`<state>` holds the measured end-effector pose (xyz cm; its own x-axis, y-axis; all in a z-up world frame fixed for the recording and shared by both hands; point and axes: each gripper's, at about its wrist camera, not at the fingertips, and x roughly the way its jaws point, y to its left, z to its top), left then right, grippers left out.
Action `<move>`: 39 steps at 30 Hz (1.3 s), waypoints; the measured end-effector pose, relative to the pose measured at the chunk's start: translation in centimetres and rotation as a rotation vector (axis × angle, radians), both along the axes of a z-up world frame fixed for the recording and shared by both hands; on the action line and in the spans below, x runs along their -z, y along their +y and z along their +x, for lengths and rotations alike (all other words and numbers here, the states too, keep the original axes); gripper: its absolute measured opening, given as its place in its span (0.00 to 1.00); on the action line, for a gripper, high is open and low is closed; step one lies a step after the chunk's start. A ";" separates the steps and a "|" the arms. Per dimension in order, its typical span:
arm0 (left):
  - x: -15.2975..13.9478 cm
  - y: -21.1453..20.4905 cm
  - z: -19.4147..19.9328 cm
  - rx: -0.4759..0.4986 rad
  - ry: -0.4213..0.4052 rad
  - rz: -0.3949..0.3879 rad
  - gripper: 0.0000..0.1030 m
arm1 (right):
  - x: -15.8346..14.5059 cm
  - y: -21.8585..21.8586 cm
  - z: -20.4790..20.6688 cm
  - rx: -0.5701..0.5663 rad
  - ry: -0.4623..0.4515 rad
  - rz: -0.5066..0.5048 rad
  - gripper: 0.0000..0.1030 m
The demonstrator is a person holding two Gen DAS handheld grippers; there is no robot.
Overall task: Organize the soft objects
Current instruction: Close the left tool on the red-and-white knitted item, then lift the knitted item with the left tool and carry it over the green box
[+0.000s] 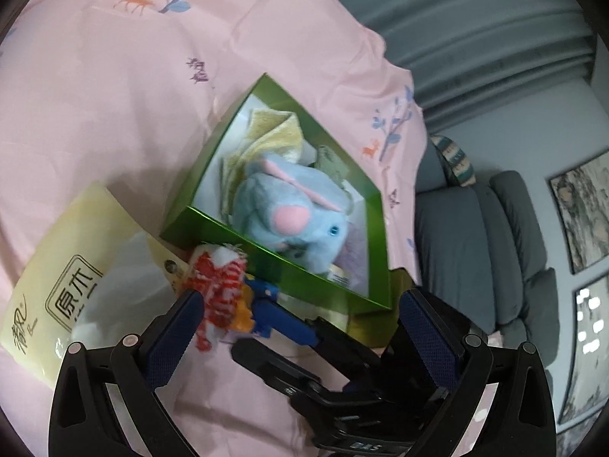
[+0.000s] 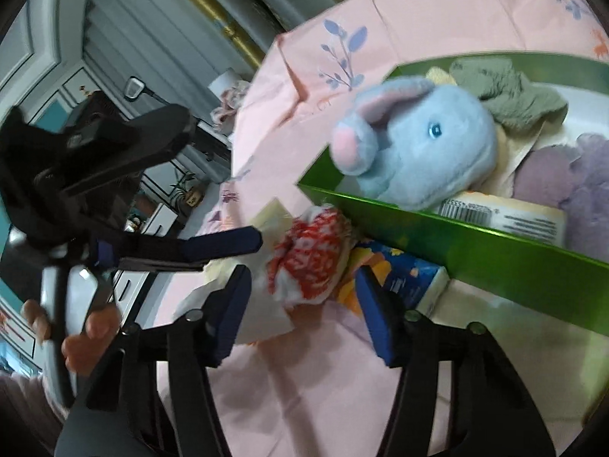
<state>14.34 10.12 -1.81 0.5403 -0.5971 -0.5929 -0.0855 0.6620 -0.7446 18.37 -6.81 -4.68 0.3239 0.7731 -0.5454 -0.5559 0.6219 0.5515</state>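
Note:
A red-and-white soft bundle point(image 2: 308, 259) lies on the pink sheet just outside the green box point(image 2: 495, 251). It sits between the fingertips of my right gripper point(image 2: 302, 272), whose jaws stand apart with no pad clearly pressing on it. My left gripper point(image 1: 300, 297) is wide open and holds nothing. The bundle point(image 1: 219, 289) lies by its left fingertip. One left finger point(image 2: 224, 243) reaches in beside the bundle. A blue plush mouse point(image 1: 289, 213) fills the box with a yellow cloth point(image 1: 274, 133), a green cloth point(image 2: 506, 91) and a purple plush point(image 2: 571, 175).
A yellow tissue pack point(image 1: 72, 266) lies left of the box, and a blue-and-orange pack point(image 2: 403, 278) is wedged against the box's near wall. The pink sheet point(image 1: 114, 95) covers the surface. A grey sofa point(image 1: 475, 236) stands beyond its right edge. A hand point(image 2: 91, 331) holds the left gripper.

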 end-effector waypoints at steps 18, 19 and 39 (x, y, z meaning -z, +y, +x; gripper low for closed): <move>1.3 -5.7 -2.6 0.233 0.041 0.007 0.99 | 0.6 -6.5 -4.5 0.000 0.166 0.044 0.23; 1.7 -6.5 -2.7 0.254 0.054 0.015 0.99 | 1.0 -7.2 -4.9 0.008 0.176 0.033 0.23; 6.2 -10.8 -3.0 0.287 0.218 0.111 0.62 | 3.2 -8.3 -6.5 0.020 0.177 -0.034 0.54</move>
